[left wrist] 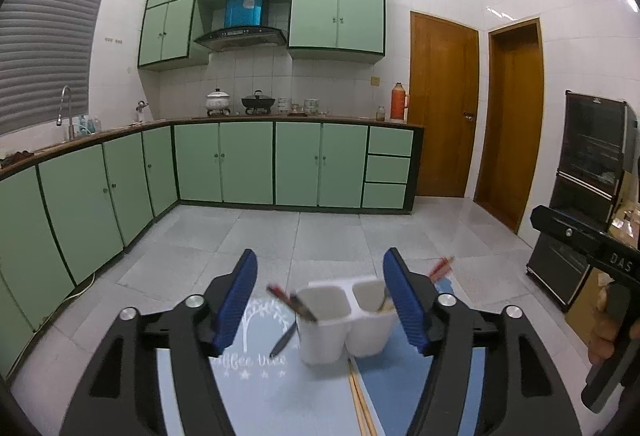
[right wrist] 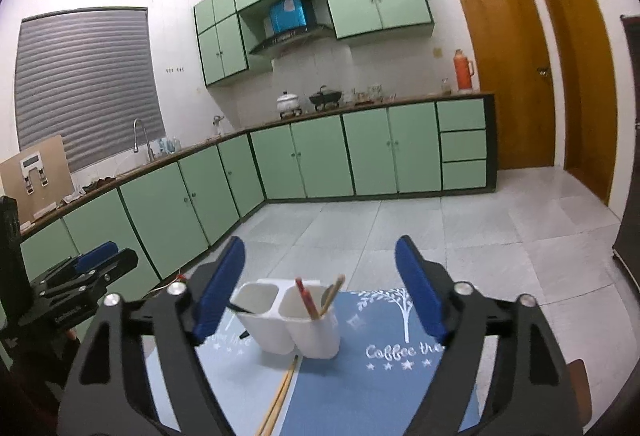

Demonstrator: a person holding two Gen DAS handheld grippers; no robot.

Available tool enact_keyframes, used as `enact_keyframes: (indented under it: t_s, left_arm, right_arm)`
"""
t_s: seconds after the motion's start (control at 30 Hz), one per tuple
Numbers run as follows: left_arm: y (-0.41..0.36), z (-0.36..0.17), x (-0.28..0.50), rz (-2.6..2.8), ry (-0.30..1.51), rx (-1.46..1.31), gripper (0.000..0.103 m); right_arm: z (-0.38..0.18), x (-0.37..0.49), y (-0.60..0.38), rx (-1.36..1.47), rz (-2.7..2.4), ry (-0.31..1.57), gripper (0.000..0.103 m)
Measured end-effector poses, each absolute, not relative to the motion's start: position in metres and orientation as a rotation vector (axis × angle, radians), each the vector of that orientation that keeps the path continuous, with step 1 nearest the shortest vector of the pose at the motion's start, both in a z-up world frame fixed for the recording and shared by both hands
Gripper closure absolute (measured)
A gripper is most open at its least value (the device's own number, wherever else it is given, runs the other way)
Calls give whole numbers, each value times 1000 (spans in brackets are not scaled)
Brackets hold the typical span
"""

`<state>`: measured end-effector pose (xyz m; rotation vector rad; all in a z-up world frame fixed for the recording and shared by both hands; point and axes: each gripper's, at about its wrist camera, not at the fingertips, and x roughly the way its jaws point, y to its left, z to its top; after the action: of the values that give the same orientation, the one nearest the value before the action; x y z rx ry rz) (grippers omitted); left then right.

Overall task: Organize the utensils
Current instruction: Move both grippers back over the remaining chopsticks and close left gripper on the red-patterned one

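Grippers left (left wrist: 320, 302) and right (right wrist: 320, 292) wide open, empty, before white holder (right wrist: 290, 324), perhaps untouched.

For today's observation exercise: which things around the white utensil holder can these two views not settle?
- Pale chopsticks: near ends cut by the bottom edge, both views.
- Dark utensil beside the white holder: motion-blurred, left view; mostly hidden behind holder, right view.
- Holder's right cup contents: hidden by hand-held gripper's finger.

We read "Coffee tre", cut off at the right finger, in white script on the blue placemat (right wrist: 360, 376) beside a white tree drawing. In the left wrist view the same mat's lettering is blurred. The right gripper (left wrist: 618, 268) carries the white letters "DAS" on its black body.
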<state>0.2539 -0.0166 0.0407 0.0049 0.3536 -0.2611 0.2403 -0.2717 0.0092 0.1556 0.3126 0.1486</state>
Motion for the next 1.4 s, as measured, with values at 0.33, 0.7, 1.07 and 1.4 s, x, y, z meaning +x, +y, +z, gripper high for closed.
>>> enact_keyframes:
  t_s: [0.33,0.7,1.07,1.4]
  left_arm:
    - [-10,-22,185,-245,466,15,29]
    - [-22,-117,149,-269,680,69,29]
    - [-42,-169,128,-273,752,70,33]
    - [-51,-192,124,-247,798,68,43]
  right_arm:
    - [-48,166,-259,145,101,355,15]
    - [-123,126,-254,178,35,509,15]
    - [-140,102,-255,176,8,504,15]
    - [-140,102,-258,171,6,510,16]
